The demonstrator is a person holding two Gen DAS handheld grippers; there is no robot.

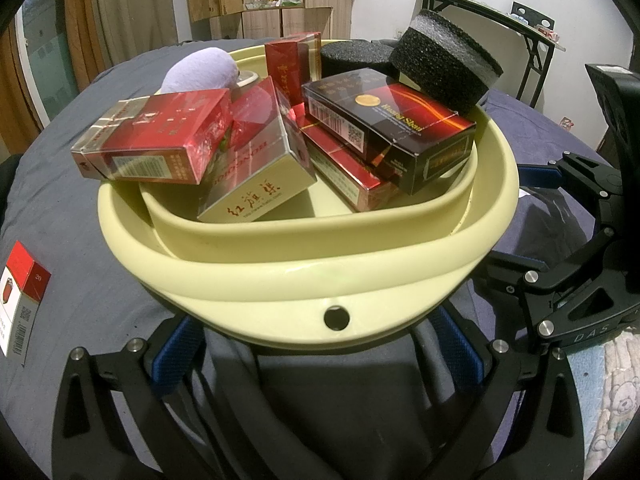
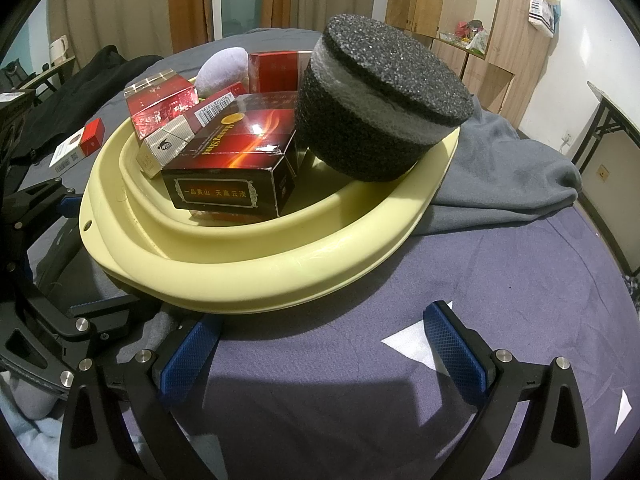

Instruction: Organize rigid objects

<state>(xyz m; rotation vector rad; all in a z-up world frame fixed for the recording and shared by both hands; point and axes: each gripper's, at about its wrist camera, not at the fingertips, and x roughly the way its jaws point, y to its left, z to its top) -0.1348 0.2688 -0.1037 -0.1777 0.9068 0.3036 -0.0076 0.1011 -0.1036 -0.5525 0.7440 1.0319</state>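
Left tongs (image 1: 320, 344) tips behind basin (image 1: 304, 276)

Right gripper (image 2: 326, 350): fingers spread wide, holding nothing | yellow basin (image 2: 240, 268): on cloth, holds cigarette boxes (image 2: 232, 168) | black foam cylinder (image 2: 380, 100): tilted on basin rim

Ahead of the left tool (image 1: 320, 350), the basin (image 1: 304, 276) looks smooth matt plastic. The boxes (image 1: 384, 128) inside wear glossy film; the black discs (image 2: 380, 100) seem coarse foam. The tool's pads (image 2: 456, 348) are knurled blue, probably rubber, and cloth (image 2: 440, 280) lies underneath.
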